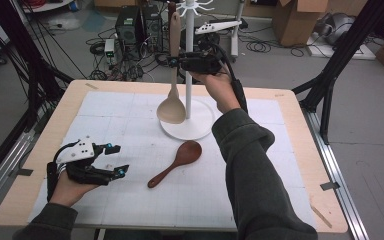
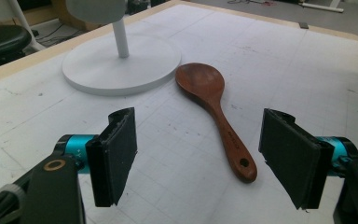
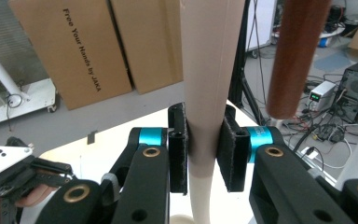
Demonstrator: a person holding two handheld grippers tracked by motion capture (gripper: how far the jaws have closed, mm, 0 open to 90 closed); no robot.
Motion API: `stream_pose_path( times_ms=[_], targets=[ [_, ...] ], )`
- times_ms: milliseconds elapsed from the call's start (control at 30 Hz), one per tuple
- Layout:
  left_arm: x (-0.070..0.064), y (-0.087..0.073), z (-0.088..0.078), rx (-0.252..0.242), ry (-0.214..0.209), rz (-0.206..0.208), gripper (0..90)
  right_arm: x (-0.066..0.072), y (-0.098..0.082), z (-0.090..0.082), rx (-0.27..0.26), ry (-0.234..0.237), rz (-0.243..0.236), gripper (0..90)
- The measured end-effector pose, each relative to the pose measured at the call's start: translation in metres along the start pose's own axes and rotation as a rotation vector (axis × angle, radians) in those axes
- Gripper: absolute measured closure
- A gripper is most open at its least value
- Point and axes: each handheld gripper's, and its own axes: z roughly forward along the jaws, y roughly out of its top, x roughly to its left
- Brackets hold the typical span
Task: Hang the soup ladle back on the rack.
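The right gripper (image 1: 176, 62) clamps the handle of a pale spoon (image 1: 172, 106) held upright, bowl down, just beside the rack pole (image 1: 189, 75) and above the rack base (image 1: 192, 129). A dark handle (image 3: 294, 56) hangs close beside the pale one, apparently on the rack. The left gripper (image 1: 118, 160) rests on the surface (image 1: 260, 165), jaws apart and empty; ahead of it lies a dark spoon (image 2: 216, 112), bowl near the base. Judged progress: the pale spoon is about to be hung; the dark spoon remains.
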Motion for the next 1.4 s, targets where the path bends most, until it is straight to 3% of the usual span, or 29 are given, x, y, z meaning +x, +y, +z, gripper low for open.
stream_pose_path(
  times_ms=[900,1100,1400],
  targets=[
    [-0.002,0.001,0.0,-0.013,-0.014,0.0,28.2,-0.016,-0.005,-0.001,-0.002,-0.074,0.037,75.5],
    [-0.001,0.001,0.0,-0.011,-0.016,0.004,28.2,-0.016,-0.007,-0.001,-0.018,-0.069,0.048,70.5],
    [0.0,0.001,0.001,-0.011,-0.017,0.005,28.0,-0.015,-0.009,-0.02,-0.036,-0.098,0.036,68.0]
  ],
)
